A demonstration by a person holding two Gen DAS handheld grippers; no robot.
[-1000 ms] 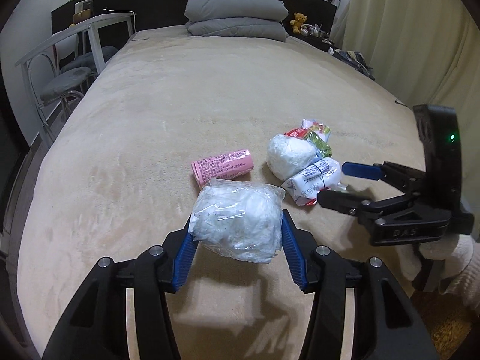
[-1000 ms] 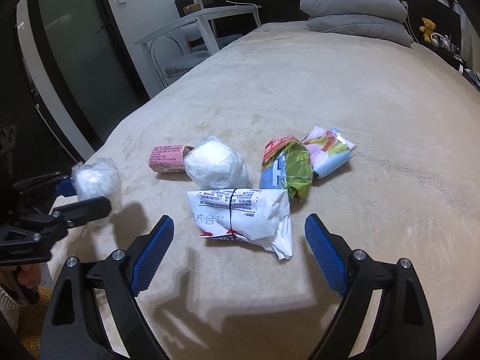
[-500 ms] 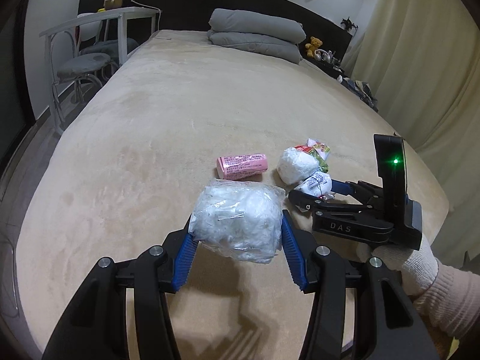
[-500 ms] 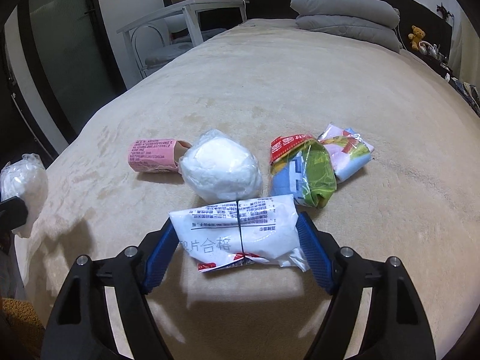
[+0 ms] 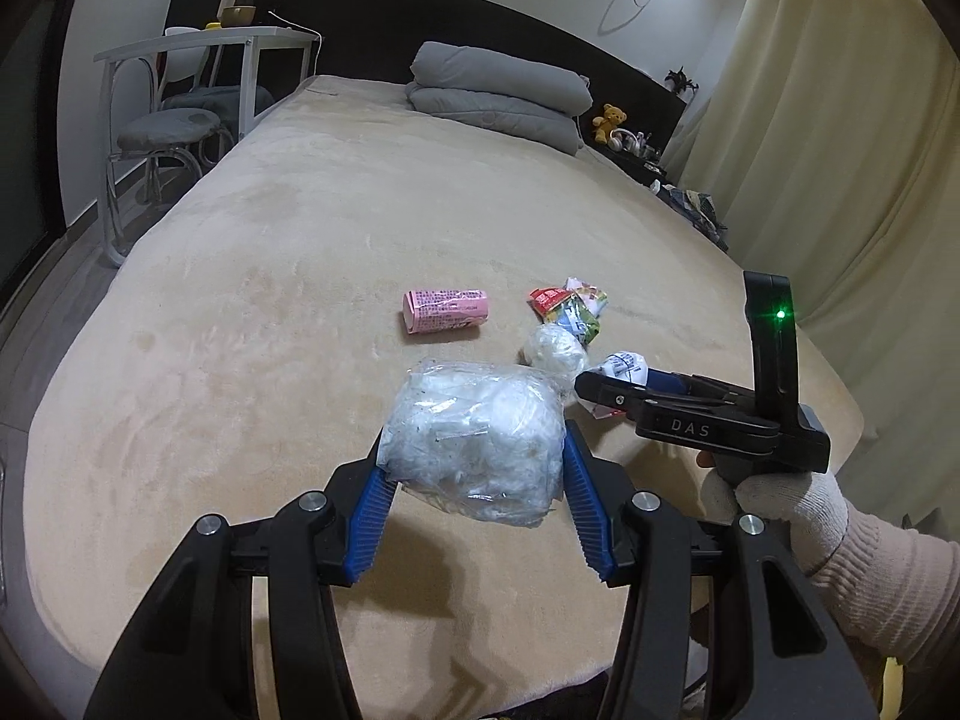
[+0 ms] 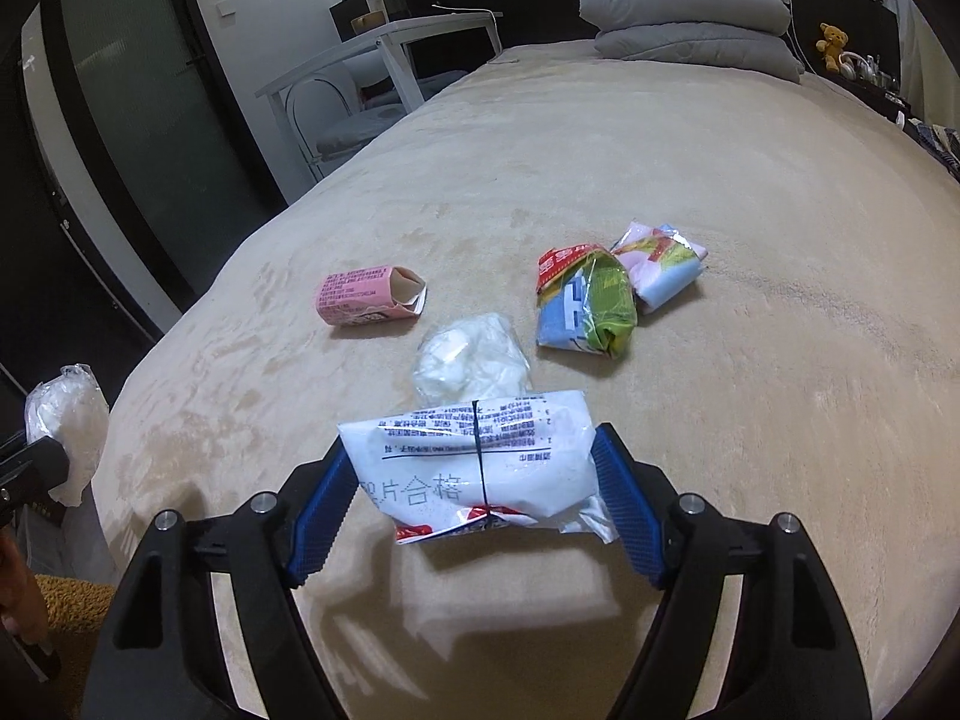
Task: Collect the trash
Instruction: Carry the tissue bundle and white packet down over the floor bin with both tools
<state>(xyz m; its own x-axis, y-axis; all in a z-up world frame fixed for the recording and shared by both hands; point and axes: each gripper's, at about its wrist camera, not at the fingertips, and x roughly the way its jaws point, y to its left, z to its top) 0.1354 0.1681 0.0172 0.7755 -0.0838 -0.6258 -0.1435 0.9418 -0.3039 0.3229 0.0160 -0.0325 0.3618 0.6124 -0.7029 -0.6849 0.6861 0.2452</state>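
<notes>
My left gripper (image 5: 477, 492) is shut on a clear bag of white stuffing (image 5: 477, 435), held above the near end of the beige bed (image 5: 300, 276). My right gripper (image 6: 474, 510) is shut on a white printed packet (image 6: 474, 459), lifted just off the bed; it also shows in the left wrist view (image 5: 621, 367). On the bed lie a pink carton (image 6: 369, 294), a small white plastic bundle (image 6: 471, 357), a green and red snack bag (image 6: 585, 300) and a pastel wrapper (image 6: 660, 264).
Grey pillows (image 5: 498, 93) lie at the head of the bed. A white desk (image 5: 204, 45) and a stool (image 5: 165, 132) stand left of the bed. Curtains (image 5: 840, 138) hang on the right. A teddy bear (image 5: 609, 120) sits by the headboard.
My right gripper closed on the white packet and lifted it slightly. My left gripper pulled back and up with the clear bag still in it.
</notes>
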